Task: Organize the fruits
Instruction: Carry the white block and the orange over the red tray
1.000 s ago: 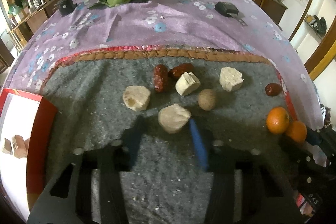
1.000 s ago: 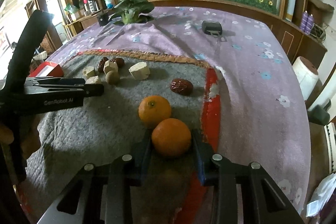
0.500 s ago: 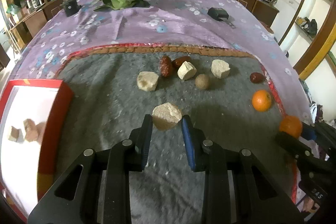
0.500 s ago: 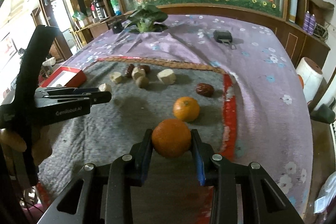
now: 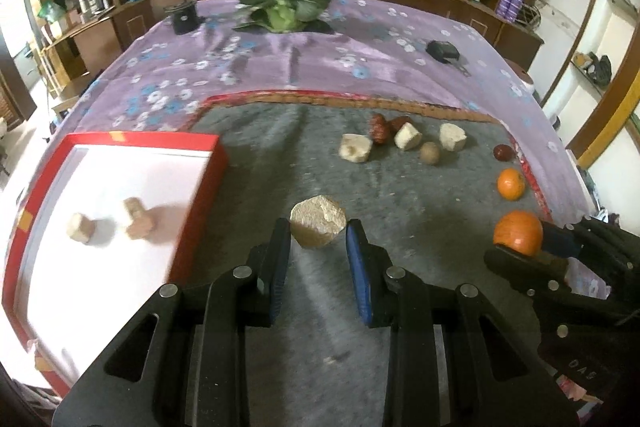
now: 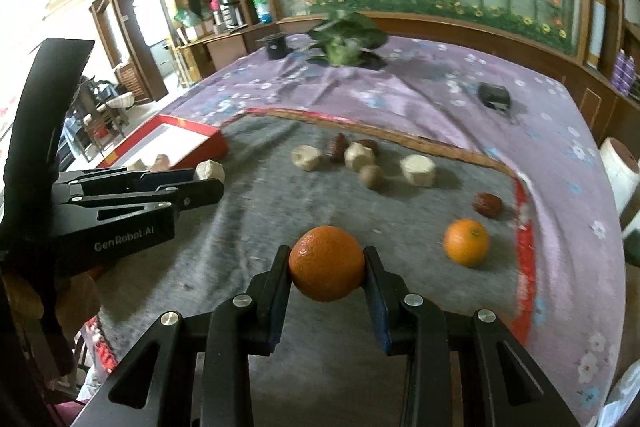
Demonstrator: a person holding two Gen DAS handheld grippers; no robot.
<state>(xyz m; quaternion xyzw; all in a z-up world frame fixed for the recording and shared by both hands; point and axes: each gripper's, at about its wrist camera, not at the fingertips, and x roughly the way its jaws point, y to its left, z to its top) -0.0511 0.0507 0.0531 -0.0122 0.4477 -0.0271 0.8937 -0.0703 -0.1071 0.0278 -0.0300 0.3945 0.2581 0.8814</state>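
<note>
Left gripper (image 5: 318, 241), seen from its own camera, clamps a pale beige faceted chunk (image 5: 318, 227) between its fingertips, above the grey felt mat (image 5: 400, 211), beside a red-rimmed white tray (image 5: 120, 187). Right gripper (image 6: 326, 267), from its camera, pinches a round orange mandarin (image 6: 326, 263) over that mat.

Pale chunk (image 5: 318, 227) and orange (image 6: 326, 263) newly gripped, lifted off grey mat (image 5: 420, 211)

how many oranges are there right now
2. One orange is clamped in the right gripper; the other orange sits on the grey mat near its red edge.
</note>
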